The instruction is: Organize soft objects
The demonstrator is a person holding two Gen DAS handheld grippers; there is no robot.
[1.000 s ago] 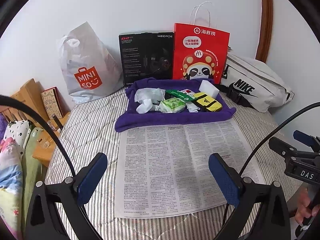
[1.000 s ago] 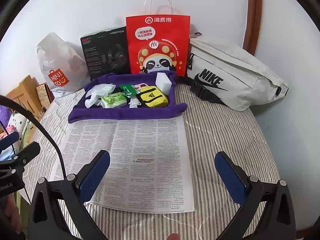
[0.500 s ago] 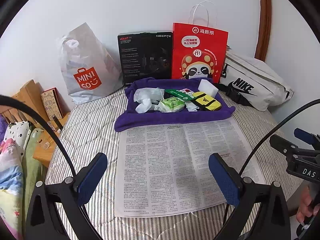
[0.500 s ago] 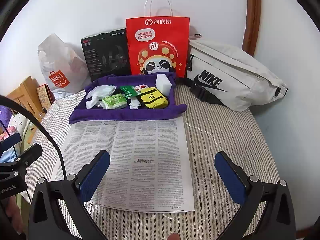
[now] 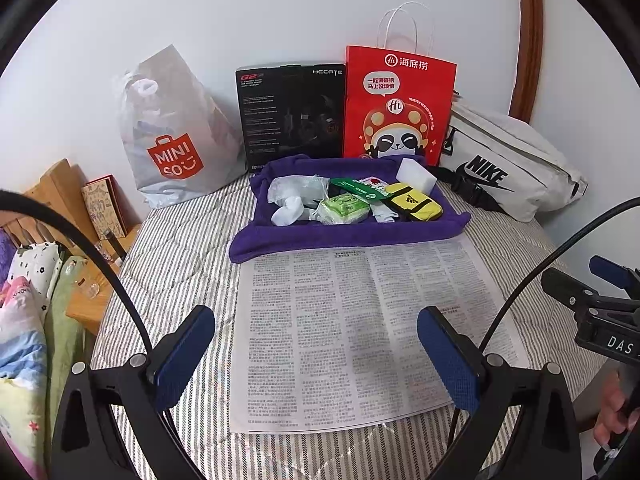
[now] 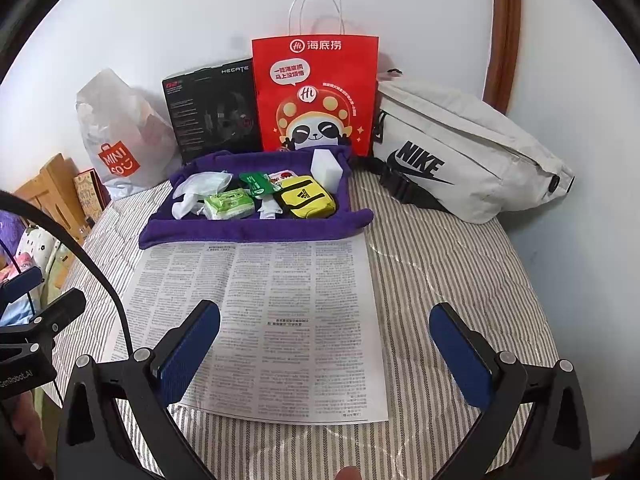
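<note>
The left gripper [image 5: 316, 354] hangs wide apart over a newspaper [image 5: 352, 332] on the striped bed [image 5: 180, 248]. At 12 o'clock, a purple towel [image 5: 344, 232] holds a yellow pouch [image 5: 414, 204] and green packet [image 5: 344, 208].

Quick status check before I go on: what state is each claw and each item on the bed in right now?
left claw: open, empty, above the newspaper
right claw: open, empty
newspaper: spread flat
purple towel: laid out, edges bunched up, holding small items
yellow pouch: lying on the towel, zipped
white sponge block: leaning at the towel's back edge
red paper bag: upright
Nike bag: lying against the wall
</note>
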